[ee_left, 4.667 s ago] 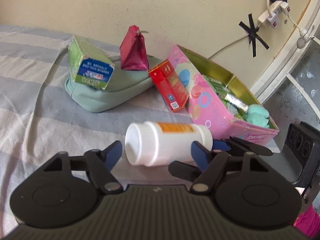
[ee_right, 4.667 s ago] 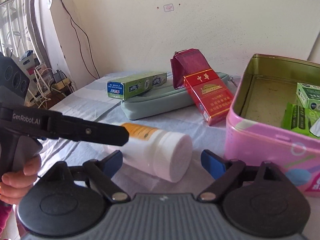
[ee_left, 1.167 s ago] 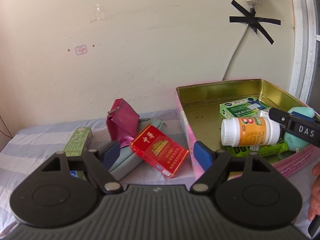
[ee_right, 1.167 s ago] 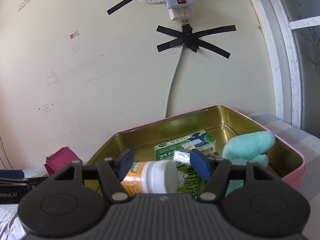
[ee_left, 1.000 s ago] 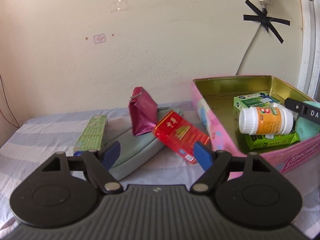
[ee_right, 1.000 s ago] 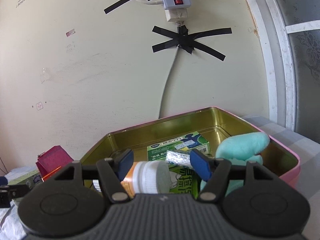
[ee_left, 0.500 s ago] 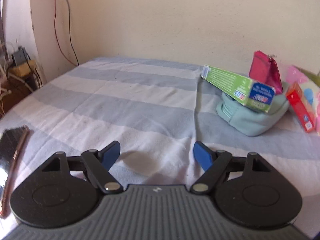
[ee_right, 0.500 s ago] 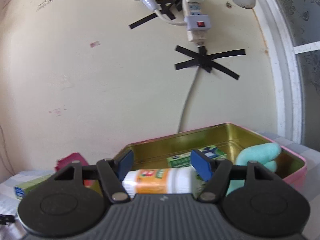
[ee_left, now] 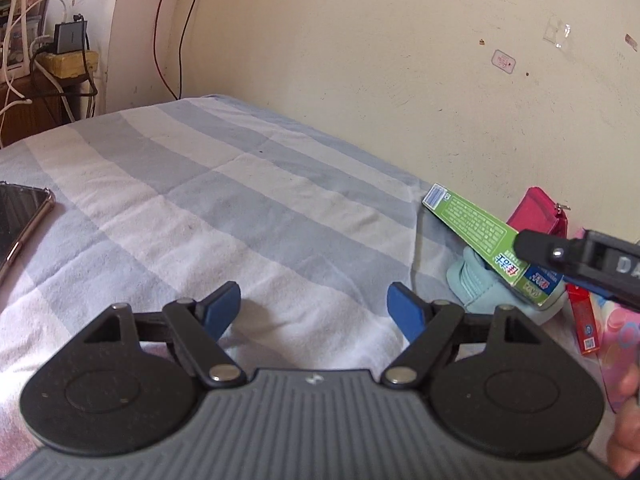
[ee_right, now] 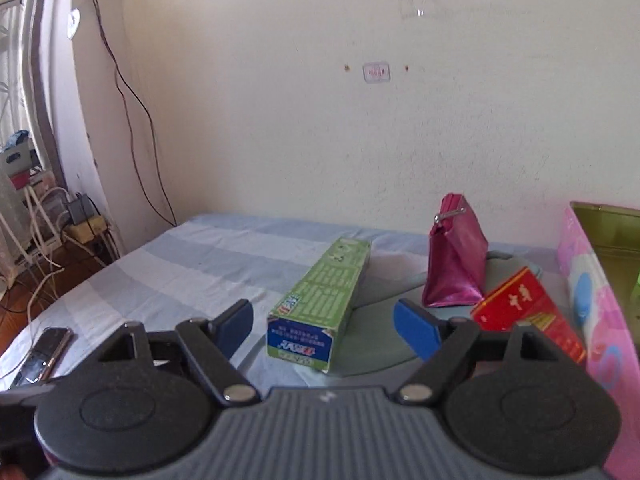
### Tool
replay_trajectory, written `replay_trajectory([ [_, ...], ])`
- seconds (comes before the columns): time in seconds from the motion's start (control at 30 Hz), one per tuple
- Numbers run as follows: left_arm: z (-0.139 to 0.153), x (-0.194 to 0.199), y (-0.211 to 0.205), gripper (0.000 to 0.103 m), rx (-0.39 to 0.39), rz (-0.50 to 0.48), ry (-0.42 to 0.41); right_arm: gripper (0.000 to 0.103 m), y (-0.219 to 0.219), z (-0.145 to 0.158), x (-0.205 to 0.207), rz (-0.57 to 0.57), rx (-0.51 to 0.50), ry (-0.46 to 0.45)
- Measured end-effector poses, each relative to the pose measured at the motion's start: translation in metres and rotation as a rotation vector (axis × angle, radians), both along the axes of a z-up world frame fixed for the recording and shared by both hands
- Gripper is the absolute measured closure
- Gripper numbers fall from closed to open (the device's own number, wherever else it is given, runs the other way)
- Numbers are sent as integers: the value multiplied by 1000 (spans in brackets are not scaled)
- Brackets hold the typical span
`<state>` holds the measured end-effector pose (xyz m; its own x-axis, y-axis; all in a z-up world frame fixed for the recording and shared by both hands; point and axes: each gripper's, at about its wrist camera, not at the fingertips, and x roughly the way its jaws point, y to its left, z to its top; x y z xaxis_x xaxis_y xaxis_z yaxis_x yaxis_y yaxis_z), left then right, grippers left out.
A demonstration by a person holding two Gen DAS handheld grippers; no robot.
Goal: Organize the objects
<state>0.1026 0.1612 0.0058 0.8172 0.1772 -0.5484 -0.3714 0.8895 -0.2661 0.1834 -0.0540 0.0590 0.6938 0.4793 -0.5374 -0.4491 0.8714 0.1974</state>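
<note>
A green toothpaste box [ee_right: 320,304] lies on a pale teal pouch [ee_right: 380,344], right in front of my open, empty right gripper [ee_right: 323,322]. A magenta purse [ee_right: 456,264] stands behind it and a red cigarette pack [ee_right: 528,316] leans against the pink tin [ee_right: 592,280] at the right. My left gripper [ee_left: 314,307] is open and empty over the striped bedsheet [ee_left: 200,208], left of the green box [ee_left: 480,236], the teal pouch [ee_left: 476,284] and the purse [ee_left: 540,216]. One arm of the right gripper [ee_left: 576,264] crosses that view.
A phone [ee_left: 16,220] lies on the sheet at the left, also in the right wrist view [ee_right: 42,356]. Cables and a power strip [ee_right: 84,216] sit off the bed's far left corner. The wall runs along the back.
The right gripper has left the white bottle in the tin and swung left to face the green box. The left gripper has turned slightly, still over the bare sheet.
</note>
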Motion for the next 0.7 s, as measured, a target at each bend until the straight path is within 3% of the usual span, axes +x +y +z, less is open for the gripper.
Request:
replay_trajectory([
  [0.03, 0, 0, 1, 21, -8, 0, -5, 39, 2, -5, 8, 13, 16, 52],
  [0.07, 0, -1, 1, 20, -14, -1, -9, 57, -1, -10, 12, 23, 43, 109],
  [0.17, -1, 1, 2, 20, -16, -5, -10, 60, -21, -11, 0, 33, 69, 117],
  [0.3, -1, -2, 4, 20, -46, -46, -36, 61, -85, -5, -41, 127, 112, 120],
  [0.37, 0, -4, 5, 20, -75, -99, -64, 61, -125, -6, -68, 190, 110, 115],
  [0.47, 3, -6, -4, 20, -110, -228, -102, 60, -195, -14, -106, 179, 90, 132],
  [0.53, 6, -8, -20, 20, -125, -316, -109, 52, -240, -20, -127, 82, 59, 132],
  [0.6, 12, -10, -44, 20, -122, -403, -107, 36, -283, -24, -147, -124, 7, 101],
  [0.7, 23, -13, -86, 20, -87, -525, -101, 36, -332, -23, -173, -317, 40, 68],
])
